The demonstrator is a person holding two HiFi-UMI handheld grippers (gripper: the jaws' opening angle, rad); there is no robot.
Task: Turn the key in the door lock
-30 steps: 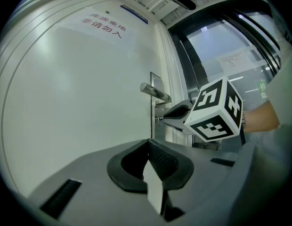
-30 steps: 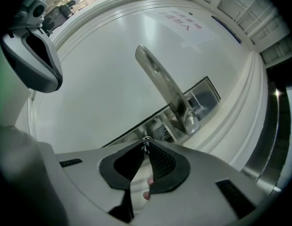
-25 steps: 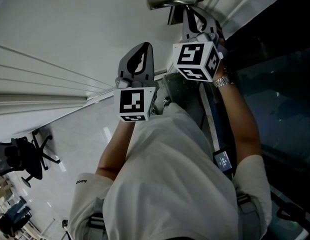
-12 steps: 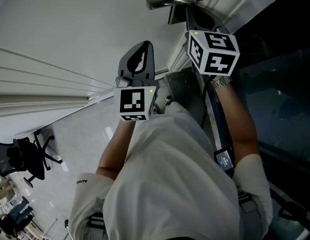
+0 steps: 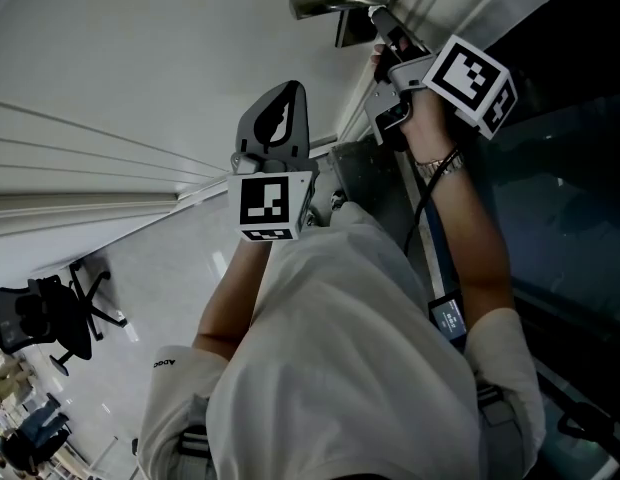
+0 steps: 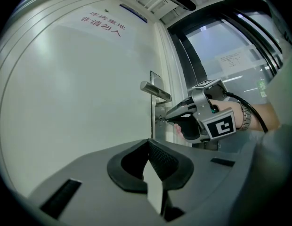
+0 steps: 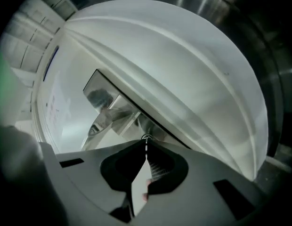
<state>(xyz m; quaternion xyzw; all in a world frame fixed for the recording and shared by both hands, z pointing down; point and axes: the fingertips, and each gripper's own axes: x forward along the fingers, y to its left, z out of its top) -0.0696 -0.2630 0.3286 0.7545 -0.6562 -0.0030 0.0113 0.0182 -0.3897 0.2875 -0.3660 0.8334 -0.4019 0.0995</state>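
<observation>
Steel key (image 7: 146,146) sits in the lock (image 7: 146,137), at six o'clock below the door handle (image 6: 155,91); right gripper (image 5: 378,16) pinches it, tipped sideways, so the turn looks begun, perhaps unfinished; left gripper (image 5: 280,103), at eight o'clock, jaws together, holds nothing.

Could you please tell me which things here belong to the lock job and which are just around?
Job: key, lock, door, right tongs shut on the key.
Just around: handle, left tongs, shut and empty, door sign, chair, notice on the glass.
</observation>
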